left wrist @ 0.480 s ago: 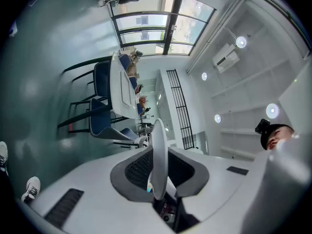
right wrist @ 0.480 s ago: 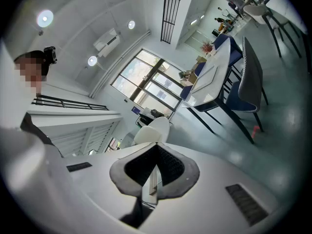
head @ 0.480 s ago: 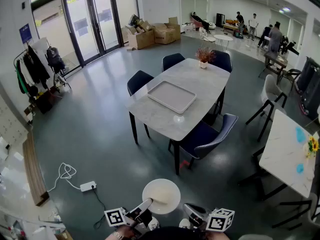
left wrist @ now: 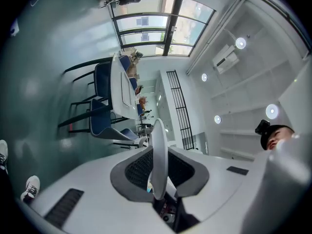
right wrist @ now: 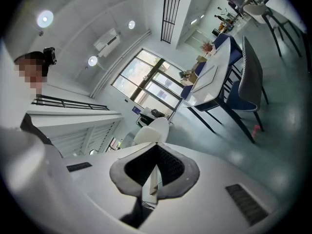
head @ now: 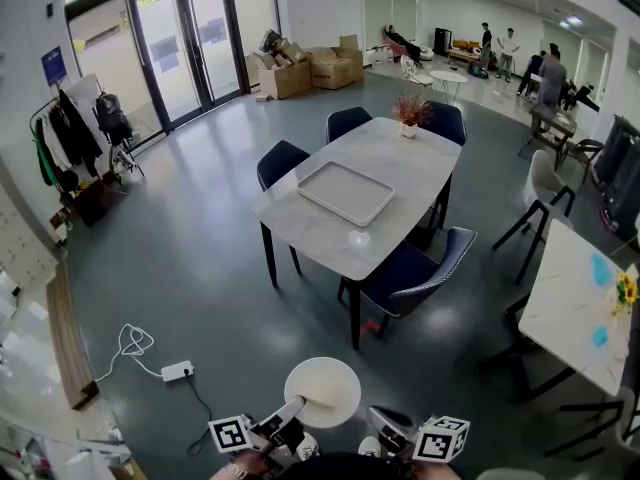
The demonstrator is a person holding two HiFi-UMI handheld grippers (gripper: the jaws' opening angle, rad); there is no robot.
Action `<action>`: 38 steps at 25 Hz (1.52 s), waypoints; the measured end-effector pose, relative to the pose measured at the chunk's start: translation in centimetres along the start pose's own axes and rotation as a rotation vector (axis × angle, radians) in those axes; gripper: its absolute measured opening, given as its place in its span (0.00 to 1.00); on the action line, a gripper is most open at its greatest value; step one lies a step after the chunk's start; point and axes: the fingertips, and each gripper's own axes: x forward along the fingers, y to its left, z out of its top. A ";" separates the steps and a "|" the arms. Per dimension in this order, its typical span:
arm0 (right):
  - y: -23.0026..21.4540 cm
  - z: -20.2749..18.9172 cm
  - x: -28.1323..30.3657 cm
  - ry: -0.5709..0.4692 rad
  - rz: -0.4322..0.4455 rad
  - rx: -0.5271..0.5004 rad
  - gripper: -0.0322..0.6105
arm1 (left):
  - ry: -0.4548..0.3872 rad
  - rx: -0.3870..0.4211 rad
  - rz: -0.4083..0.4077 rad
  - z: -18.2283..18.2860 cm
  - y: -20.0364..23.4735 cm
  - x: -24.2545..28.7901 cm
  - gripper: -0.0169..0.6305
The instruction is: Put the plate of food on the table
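1. My left gripper (left wrist: pixel 158 182) has its jaws clamped on the rim of the white plate (left wrist: pixel 159 150), which sits edge-on between the pads. My right gripper (right wrist: pixel 155 173) is closed on nothing.
2. From the head view, the plate hangs flat just in front of me, held by its near-left edge. The right gripper is near its other side, not touching. I can't make out any food on it.
3. The table (head: pixel 402 166) lies ahead and well apart, its long axis running away from me.
4. A grey tray (head: pixel 345 193) fills its middle, so I judge the bare near end the place to aim for, carried by the left gripper alone.
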 end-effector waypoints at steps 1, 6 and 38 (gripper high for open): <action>0.2 0.2 0.0 -0.006 -0.001 -0.008 0.07 | -0.001 -0.003 0.001 0.0 0.0 -0.1 0.13; 0.1 0.7 -0.2 -0.012 -0.036 -0.052 0.07 | -0.003 -0.013 -0.003 0.1 0.2 -0.5 0.13; 1.2 -1.9 9.7 -0.047 -0.126 -0.015 0.07 | 0.035 -0.046 -0.026 9.7 3.3 -5.7 0.13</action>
